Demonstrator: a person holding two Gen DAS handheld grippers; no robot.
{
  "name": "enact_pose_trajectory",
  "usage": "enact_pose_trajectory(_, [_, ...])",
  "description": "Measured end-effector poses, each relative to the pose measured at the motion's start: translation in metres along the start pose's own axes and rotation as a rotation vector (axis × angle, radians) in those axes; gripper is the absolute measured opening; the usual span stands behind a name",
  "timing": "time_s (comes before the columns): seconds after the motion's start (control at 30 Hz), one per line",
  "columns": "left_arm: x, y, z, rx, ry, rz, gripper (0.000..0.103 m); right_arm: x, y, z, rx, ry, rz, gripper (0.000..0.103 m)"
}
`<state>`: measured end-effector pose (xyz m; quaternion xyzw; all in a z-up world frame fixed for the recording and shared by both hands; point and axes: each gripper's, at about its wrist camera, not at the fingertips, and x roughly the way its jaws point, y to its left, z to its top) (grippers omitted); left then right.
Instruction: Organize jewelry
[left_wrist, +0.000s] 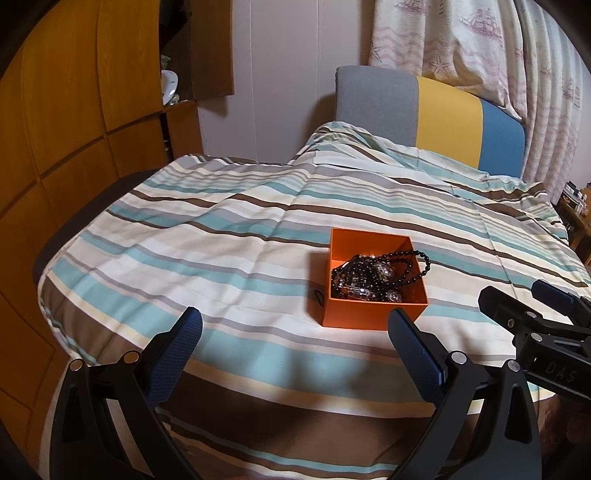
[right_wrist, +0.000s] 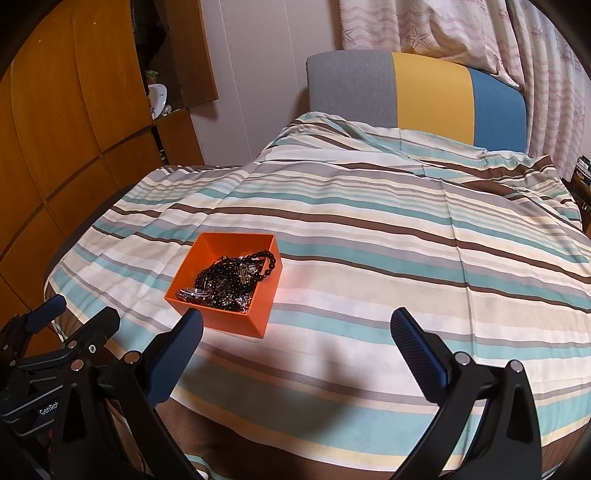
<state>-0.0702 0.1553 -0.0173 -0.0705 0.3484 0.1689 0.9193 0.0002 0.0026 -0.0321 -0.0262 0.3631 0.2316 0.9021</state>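
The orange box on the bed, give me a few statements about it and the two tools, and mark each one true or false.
1. The square orange cardboard box sits on the striped bed cover. True.
2. The box has a lid on it. False: it is open at the top.
3. A black bead necklace lies in the box with other tangled jewelry, one loop draped at the rim. True.
4. The left tool is shut on the necklace. False: its jaws stand wide apart and hold nothing.
5. The right tool is open and apart from the box's contents. True.
6. The box is empty. False: it holds a heap of jewelry.
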Motion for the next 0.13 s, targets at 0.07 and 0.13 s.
enact_pose_trajectory(0.07, [0.0031,-0.0002,-0.0004,0.002,0.013,-0.008,0.1,0.0018,-0.0026,-0.0004,0.004,0.003,-0.001,0.101])
enact_pose_trajectory(0.13, [0.0087,0.001,-0.0008,-0.005,0.04,-0.013,0.1,0.0036,-0.0052,-0.0008,0.01,0.007,-0.002,0.101])
